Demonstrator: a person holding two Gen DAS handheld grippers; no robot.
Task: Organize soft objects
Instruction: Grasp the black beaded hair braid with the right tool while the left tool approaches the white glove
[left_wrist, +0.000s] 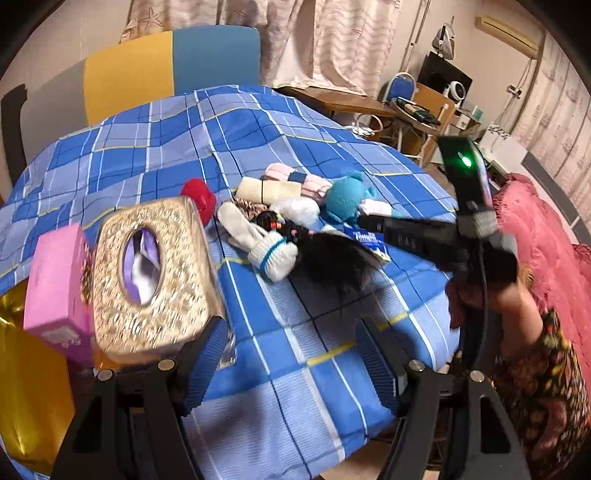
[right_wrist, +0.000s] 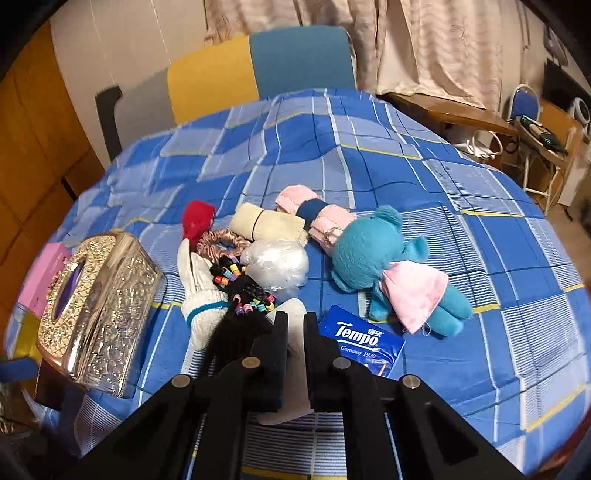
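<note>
While a heap of soft objects waits mid-table on a blue checked cloth (right_wrist: 424, 122), the right gripper (right_wrist: 295, 325) comes in low from the near edge, its jaws nearly shut on a white fabric piece (right_wrist: 295, 354), seemingly the second of a pair with the white glove (right_wrist: 201, 299) lying just to the left. A black hair bundle with coloured beads (right_wrist: 243, 295) lies across that glove and brushes the left finger, so a lift may drag it along.

Beyond sit a crumpled clear plastic bag (right_wrist: 277, 264), a satin scrunchie (right_wrist: 221, 238), a red plush bit (right_wrist: 197, 218), a cream roll (right_wrist: 266, 221) and a pink roll with a blue band (right_wrist: 314, 214), all touching or nearly so. A teal plush bear in a pink dress (right_wrist: 391, 266) lies to the right, a Tempo tissue pack (right_wrist: 362, 339) just in front of it.

Seen from the left wrist, the left gripper (left_wrist: 295, 347) hangs wide open and empty over bare cloth near the table's front, its left finger close beside an embossed metal tissue box (left_wrist: 151, 277) that, with a pink carton (left_wrist: 57, 280), crowds the left edge. Open cloth lies behind and to the right of the heap, probably the freest ground for sorting.
</note>
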